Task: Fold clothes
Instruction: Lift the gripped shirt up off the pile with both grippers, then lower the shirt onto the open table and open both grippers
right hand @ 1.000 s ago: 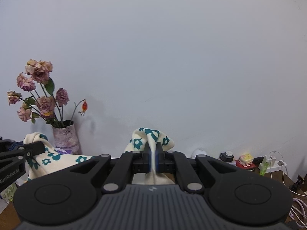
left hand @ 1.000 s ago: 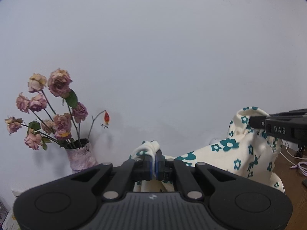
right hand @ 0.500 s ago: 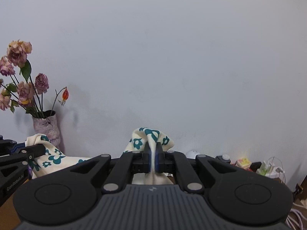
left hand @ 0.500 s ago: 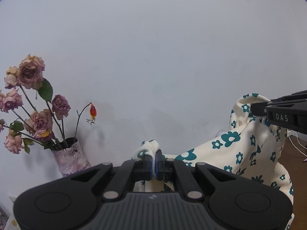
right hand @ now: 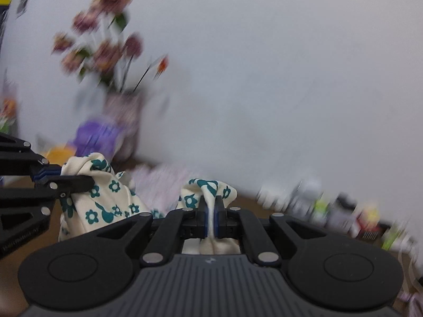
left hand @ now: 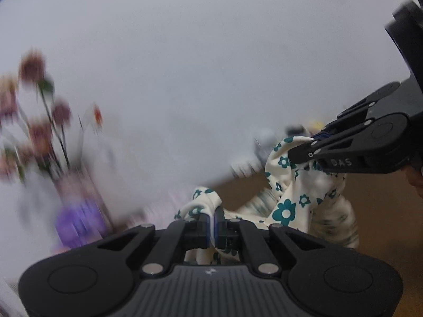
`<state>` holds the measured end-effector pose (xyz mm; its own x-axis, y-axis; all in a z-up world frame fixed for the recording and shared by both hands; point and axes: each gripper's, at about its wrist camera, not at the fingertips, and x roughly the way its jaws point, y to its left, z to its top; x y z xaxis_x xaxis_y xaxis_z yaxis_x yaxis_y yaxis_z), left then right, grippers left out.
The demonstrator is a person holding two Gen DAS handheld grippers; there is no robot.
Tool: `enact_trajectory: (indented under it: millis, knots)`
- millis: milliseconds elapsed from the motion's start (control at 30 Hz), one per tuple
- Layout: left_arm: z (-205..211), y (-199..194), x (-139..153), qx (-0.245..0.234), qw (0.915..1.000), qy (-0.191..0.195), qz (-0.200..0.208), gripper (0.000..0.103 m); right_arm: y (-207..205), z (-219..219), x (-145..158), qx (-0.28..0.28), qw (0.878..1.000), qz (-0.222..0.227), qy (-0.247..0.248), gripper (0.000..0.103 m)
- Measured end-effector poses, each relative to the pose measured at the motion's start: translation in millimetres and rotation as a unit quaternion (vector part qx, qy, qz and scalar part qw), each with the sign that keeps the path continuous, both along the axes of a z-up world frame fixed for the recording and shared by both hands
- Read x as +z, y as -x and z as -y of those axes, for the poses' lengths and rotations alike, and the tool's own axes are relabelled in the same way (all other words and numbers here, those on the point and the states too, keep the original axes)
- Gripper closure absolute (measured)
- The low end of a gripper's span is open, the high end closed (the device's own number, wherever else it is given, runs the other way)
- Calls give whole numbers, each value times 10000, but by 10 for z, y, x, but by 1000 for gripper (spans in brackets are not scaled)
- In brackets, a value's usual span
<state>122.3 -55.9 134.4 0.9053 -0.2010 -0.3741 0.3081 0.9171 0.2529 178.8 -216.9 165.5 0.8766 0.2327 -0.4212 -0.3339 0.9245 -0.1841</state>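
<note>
Both the left gripper [left hand: 213, 224] and right gripper [right hand: 211, 218] are clamped tight on the floral garment [left hand: 286, 211] (blurry flowers [right hand: 105, 42] upper left).

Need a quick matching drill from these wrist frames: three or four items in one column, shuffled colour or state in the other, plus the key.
Items:
1. left gripper
2. garment
3. table
4. wall

States:
A. bare, pale grey
B. brown wood
C. cream with teal flowers
D. shut on cloth

Pairs: 1-D, 2-C, 3-B, 4-A. The right gripper would also match D.
</note>
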Motion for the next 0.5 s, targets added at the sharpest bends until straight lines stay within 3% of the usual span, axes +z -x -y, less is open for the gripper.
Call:
enact_trajectory:
  millis: [167, 500]
  knots:
    - [-187, 359, -606, -118, 9972, 407, -614, 101, 409, 161, -644, 102, 9972, -693, -273, 100]
    - [-333, 772, -1032, -168, 9895, 653, -1278, 101, 929, 314, -1221, 81, 9896, -1224, -754, 100]
